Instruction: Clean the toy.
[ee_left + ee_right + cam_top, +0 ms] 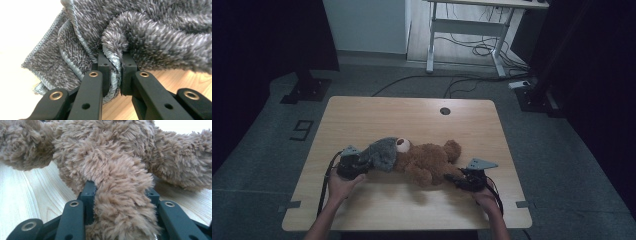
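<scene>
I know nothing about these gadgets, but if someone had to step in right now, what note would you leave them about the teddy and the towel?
Left gripper: jaws shut on a hemmed fold of the grey towel, at the left end of the bear.
Right gripper: jaws clamped around a limb of the brown teddy bear, holding it on the table.
Things: the bear lies on its side mid-table; the towel is draped over its head, with the muzzle peeking out.
Done: both grips are taken.
Left: probably finishing whatever is being done with the towel over the bear; I cannot tell whether it is going on or coming off.
</scene>
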Tool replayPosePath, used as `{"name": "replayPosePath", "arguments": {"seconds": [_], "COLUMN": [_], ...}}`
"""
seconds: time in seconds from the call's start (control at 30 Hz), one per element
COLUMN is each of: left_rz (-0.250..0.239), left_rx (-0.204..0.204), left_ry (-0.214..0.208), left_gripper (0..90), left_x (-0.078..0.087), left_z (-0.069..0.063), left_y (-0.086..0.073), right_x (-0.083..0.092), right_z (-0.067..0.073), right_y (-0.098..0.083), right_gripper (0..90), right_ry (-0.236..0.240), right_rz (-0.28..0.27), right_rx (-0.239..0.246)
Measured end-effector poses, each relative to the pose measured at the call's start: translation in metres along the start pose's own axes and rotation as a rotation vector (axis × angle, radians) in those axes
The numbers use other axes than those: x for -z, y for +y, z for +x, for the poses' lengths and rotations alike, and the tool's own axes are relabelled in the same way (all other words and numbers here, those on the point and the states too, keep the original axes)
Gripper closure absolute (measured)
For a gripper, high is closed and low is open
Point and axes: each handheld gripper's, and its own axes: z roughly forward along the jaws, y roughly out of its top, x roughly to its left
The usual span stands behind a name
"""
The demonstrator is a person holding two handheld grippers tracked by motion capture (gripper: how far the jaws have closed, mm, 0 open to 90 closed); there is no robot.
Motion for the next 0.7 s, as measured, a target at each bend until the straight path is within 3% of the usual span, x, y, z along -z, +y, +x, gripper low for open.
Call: {"name": "replayPosePath", "arguments": {"seconds": [0.1, 0.17, 0.33, 0.47, 0.53, 0.63, 0.7], "left_rz": [0.011, -0.014, -0.136, -0.203, -0.204, -0.142, -0.100], "left_rx": [0.009, 0.014, -0.040, -0.084, -0.112, -0.156, -0.156], "left_ry": [0.018, 0.027, 0.038, 0.005, 0.000, 0.009, 0.007], "left_gripper": [81.3, 81.3, 81.4, 81.3, 81.2, 81.0, 81.0], "left_x": [-0.002, 0.002, 0.023, 0.023, 0.016, -0.008, -0.021], "left_z": [0.004, 0.004, -0.014, -0.035, -0.046, -0.061, -0.063], "left_y": [0.000, 0.003, 0.036, 0.069, 0.082, 0.101, 0.105], "right_x": [-0.001, 0.000, 0.000, 0.001, 0.000, 0.001, 0.002], "right_z": [-0.001, -0.001, -0.001, -0.002, -0.001, -0.001, -0.002], "right_y": [0.000, 0.000, -0.001, -0.001, -0.001, -0.001, 0.000], "right_gripper": [57.3, 57.4, 57.3, 57.4, 57.4, 57.3, 57.2], "right_ry": [0.002, -0.001, -0.018, -0.023, -0.025, -0.025, -0.024], "right_rz": [-0.001, 0.001, 0.005, 0.007, 0.006, 0.007, 0.007], "right_rx": [-0.002, 0.001, 0.014, 0.018, 0.019, 0.019, 0.020]}}
